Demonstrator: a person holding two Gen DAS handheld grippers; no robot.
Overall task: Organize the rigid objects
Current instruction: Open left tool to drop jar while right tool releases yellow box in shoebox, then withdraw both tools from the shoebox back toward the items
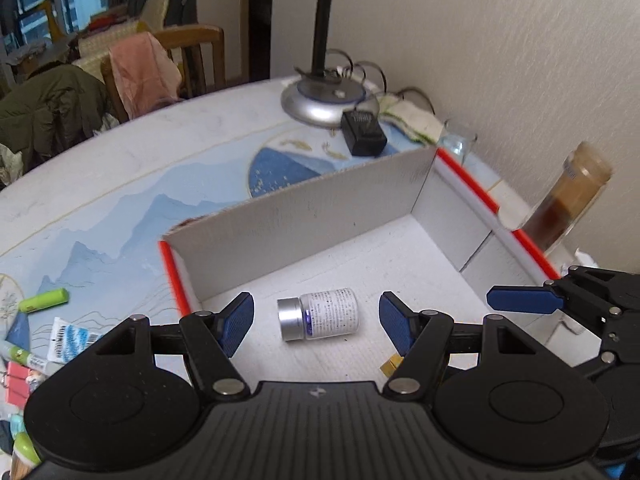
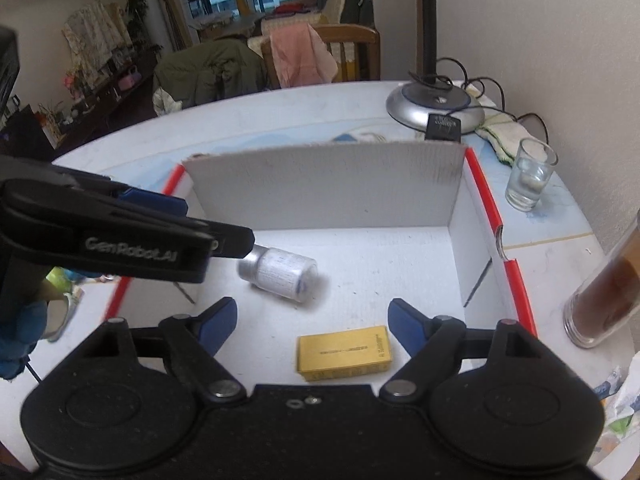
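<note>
A white cardboard box (image 1: pixel 304 208) with red edges stands on the table, also in the right wrist view (image 2: pixel 320 184). A small white bottle with a silver cap (image 1: pixel 320 314) lies on its side on the box floor, blurred in the right wrist view (image 2: pixel 280 274). A small yellow box (image 2: pixel 343 353) lies flat on the box floor; one corner shows in the left wrist view (image 1: pixel 390 365). My left gripper (image 1: pixel 316 320) is open over the bottle, fingers either side, apart from it. My right gripper (image 2: pixel 312 326) is open above the yellow box.
Outside the box on the left lie a green marker (image 1: pixel 44 300), a packet and clips. A desk lamp base (image 2: pixel 434 106), a black adapter (image 1: pixel 362 134), a glass (image 2: pixel 528 176), a tall brown jar (image 2: pixel 604 300) and a wall stand right. Chairs stand behind.
</note>
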